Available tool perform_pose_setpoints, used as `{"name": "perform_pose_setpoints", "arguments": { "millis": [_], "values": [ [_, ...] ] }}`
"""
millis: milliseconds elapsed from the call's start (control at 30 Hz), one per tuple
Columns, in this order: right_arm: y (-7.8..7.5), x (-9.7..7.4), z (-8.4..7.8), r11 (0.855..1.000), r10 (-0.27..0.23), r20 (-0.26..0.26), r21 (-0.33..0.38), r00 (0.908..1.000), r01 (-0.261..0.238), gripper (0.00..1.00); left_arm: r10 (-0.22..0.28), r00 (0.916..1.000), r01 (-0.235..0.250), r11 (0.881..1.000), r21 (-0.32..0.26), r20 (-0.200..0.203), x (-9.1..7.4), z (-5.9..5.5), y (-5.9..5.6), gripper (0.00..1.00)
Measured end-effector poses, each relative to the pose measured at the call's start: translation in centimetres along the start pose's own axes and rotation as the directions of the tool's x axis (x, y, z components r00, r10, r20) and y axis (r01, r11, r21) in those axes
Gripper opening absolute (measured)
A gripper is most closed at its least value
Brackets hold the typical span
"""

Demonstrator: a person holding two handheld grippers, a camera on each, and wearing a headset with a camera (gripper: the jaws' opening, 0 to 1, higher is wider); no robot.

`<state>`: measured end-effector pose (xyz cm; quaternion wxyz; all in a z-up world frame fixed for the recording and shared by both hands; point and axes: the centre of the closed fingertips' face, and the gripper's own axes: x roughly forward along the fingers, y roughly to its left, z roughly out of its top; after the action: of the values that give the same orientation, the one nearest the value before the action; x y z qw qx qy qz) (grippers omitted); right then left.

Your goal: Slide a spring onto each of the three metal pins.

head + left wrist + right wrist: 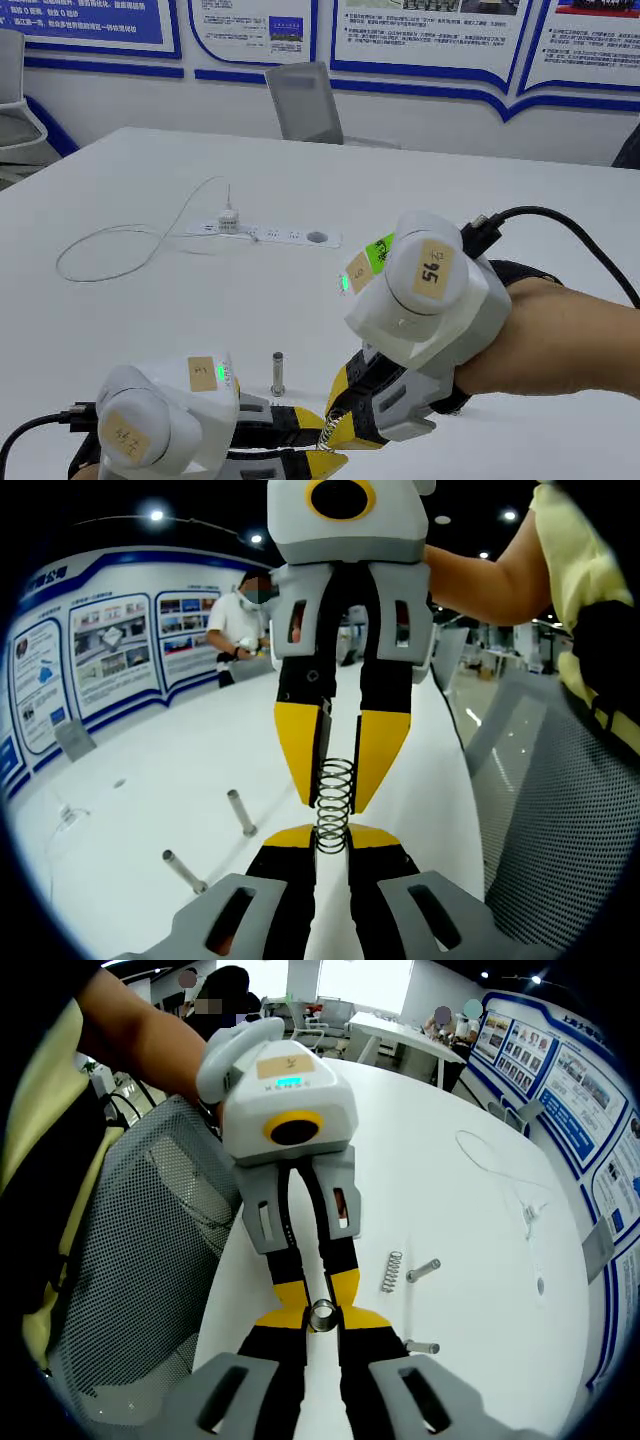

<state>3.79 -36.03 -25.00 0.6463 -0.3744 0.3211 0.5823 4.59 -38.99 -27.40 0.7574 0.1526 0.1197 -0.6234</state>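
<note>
Left gripper view: two grippers meet tip to tip on one spring.
The left gripper (331, 842) pinches the near end of the held spring (334, 798). The right gripper (336, 785) faces it, clamped on the upper coils, and hides the table (200, 780) behind. At the left stand a near pin (185, 871) and a farther pin (240, 812). In the right gripper view a loose spring (391, 1271) lies on the table. Farther, in the head view: a power strip (268, 235), a thin cable (110, 245), a grey chair (304, 100).
</note>
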Motion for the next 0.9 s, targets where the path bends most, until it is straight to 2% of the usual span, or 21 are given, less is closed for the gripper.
{"name": "perform_pose_setpoints", "arguments": {
  "millis": [500, 900],
  "values": [
    [-0.8, -0.6, -0.4, 1.0, -0.009, -0.006, 0.016, 0.9999, 0.009, 0.12, 0.03, 0.9995, -0.03, 0.999, -0.034, 0.012, -0.9, -0.2, 0.9, 0.2],
    [-2.7, -2.1, -1.3, 0.998, -0.051, -0.014, 0.039, 0.9986, 0.052, 0.12, 0.121, 0.9924, -0.119, 0.988, -0.098, 0.021, -3.3, -1.4, 2.7, 0.31]
  ]
}}
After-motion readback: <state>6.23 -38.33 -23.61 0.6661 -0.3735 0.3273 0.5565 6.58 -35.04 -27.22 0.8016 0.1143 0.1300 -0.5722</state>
